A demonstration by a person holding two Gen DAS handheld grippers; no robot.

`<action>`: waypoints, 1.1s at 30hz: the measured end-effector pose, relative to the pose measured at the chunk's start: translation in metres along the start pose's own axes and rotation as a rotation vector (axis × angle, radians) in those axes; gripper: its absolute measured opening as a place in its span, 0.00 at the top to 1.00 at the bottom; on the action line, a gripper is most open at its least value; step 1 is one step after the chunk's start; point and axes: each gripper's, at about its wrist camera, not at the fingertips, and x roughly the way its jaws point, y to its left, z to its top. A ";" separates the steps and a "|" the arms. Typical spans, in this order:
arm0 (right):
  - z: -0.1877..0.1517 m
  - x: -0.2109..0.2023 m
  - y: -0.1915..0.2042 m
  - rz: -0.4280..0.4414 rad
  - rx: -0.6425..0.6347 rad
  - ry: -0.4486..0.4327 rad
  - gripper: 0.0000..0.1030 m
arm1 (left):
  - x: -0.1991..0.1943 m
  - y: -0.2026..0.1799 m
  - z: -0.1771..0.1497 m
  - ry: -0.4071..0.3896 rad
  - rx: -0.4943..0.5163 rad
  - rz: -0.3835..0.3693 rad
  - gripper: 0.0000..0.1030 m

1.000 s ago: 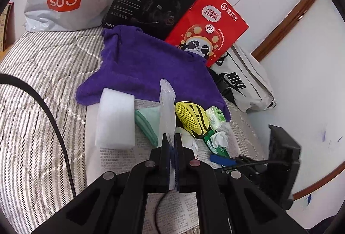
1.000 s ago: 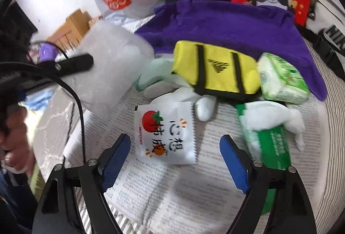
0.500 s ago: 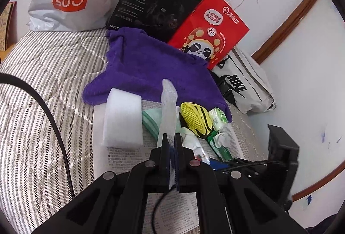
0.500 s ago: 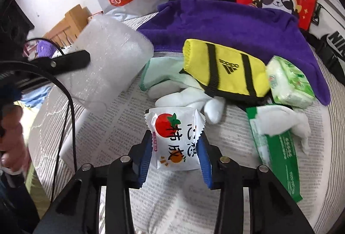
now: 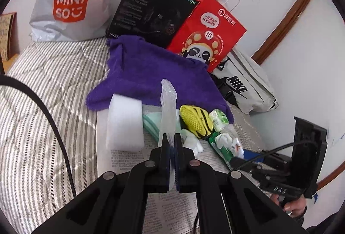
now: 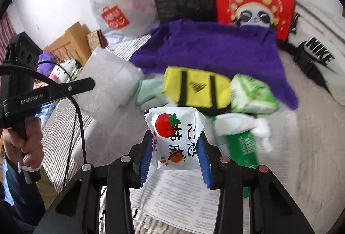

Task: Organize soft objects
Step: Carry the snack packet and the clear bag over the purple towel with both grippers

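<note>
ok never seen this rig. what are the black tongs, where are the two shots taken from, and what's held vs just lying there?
No robot arm here: a person carries a handheld two-finger gripper in each hand, with a fisheye camera on each looking along its fingers.

Left wrist view: the left gripper is shut on a clear bubble-wrap sheet, seen edge-on.

Right wrist view: the right gripper is clamped on a white snack packet with a tomato print. The left gripper and its sheet show at this view's left.

Lying on newspaper over a striped bed: a white foam block, yellow pouch, green tissue pack and purple towel. Shopping bags stand behind.
</note>
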 end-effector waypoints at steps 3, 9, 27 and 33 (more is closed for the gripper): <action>0.008 -0.008 -0.007 -0.025 0.009 -0.021 0.62 | -0.005 -0.008 0.005 -0.011 0.023 0.013 0.96; 0.027 -0.014 -0.026 -0.067 0.027 -0.052 0.62 | -0.013 -0.022 0.017 -0.040 0.078 0.075 0.96; 0.111 -0.005 -0.081 -0.114 0.078 -0.111 0.62 | 0.020 -0.037 0.083 -0.029 0.171 0.087 0.96; 0.136 0.010 -0.092 -0.101 0.077 -0.109 0.62 | 0.038 -0.037 0.111 -0.026 0.187 0.086 0.96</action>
